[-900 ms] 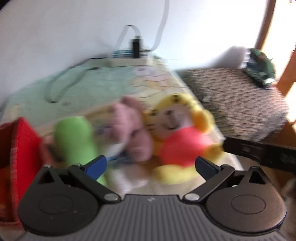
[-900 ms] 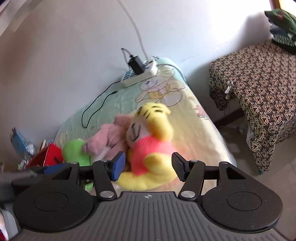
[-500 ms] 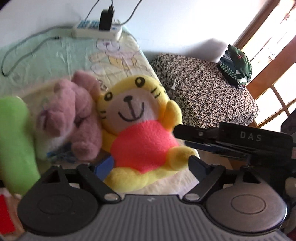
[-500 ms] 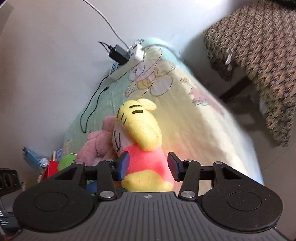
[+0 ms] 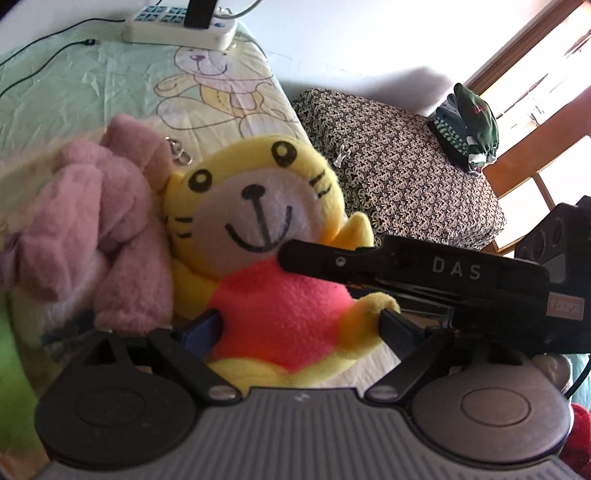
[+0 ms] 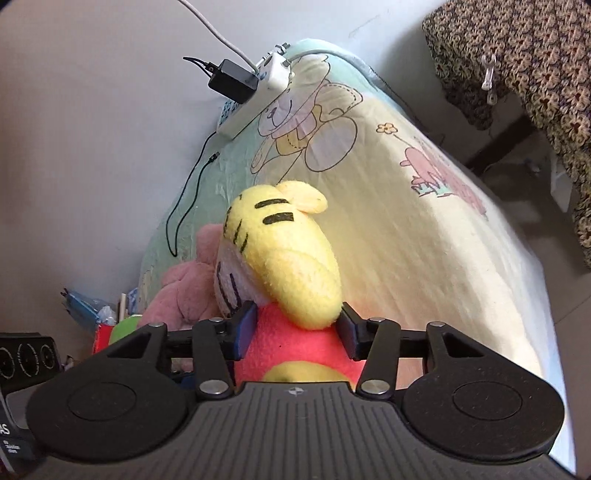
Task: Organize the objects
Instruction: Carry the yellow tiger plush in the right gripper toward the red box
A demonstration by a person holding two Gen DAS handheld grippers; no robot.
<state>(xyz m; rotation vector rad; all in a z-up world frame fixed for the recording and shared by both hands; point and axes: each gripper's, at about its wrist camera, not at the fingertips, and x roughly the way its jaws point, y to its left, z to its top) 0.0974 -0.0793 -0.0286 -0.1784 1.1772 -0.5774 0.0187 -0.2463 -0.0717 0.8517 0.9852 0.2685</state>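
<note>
The yellow tiger plush (image 5: 258, 236) in its red shirt sits on the surface (image 6: 424, 236), a top covered with a pale green and cream cartoon-bear cloth, leaning against a pink plush (image 5: 103, 236) at its left. The left claw (image 5: 299, 325) stands wide, its fingers either side of the tiger's red belly and yellow paw; whether they press it cannot be told. The right claw (image 6: 297, 332) is narrowed on the tiger plush at the neck, its blue pads (image 6: 246, 326) against the red shirt just under the head. In the left wrist view the right tool's black finger crosses in front of the toy's chin. A green plush (image 6: 123, 328) lies at the near left beside the pink one, with a red box (image 6: 102, 334) next to it; what that box holds is hidden. At the far edge a white power strip (image 5: 181, 27) with a black adapter lies by the wall. To the right stands a side table (image 5: 399, 166) under a patterned cloth, folded green clothes (image 5: 469, 125) on it.
</note>
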